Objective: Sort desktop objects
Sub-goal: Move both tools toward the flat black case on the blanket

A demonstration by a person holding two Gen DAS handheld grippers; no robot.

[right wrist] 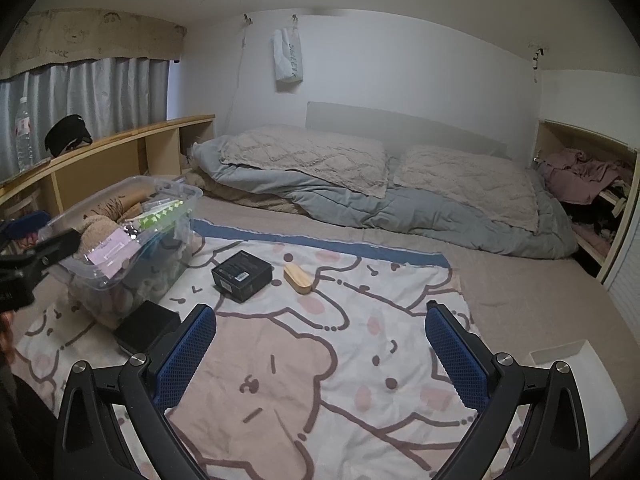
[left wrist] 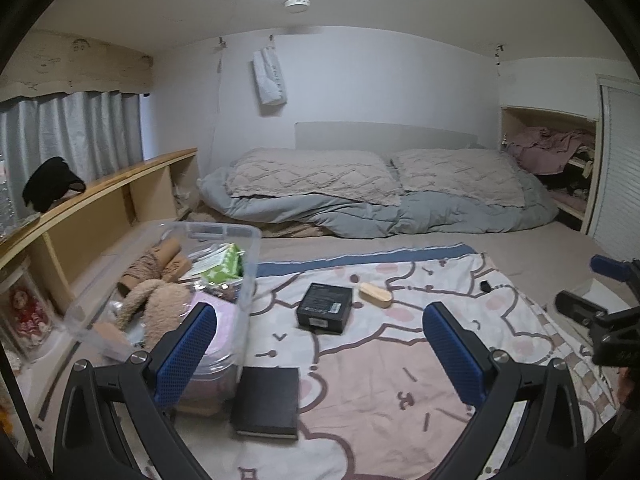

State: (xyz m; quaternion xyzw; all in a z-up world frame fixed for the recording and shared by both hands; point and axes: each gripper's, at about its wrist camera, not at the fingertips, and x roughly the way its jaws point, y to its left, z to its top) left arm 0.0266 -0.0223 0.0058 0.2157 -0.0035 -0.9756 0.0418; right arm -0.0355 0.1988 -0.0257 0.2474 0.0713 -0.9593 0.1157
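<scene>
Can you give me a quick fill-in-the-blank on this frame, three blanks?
1. Both the left gripper and right gripper have their jaws ____.
2. The wooden case lies on the blanket beside the black ____.
3. The plush toy sits inside the clear ____.

Missing words: open; box; bin

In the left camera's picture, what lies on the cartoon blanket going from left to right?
Clear bin → black notebook → black box → wooden oval case → small black clip.
</scene>
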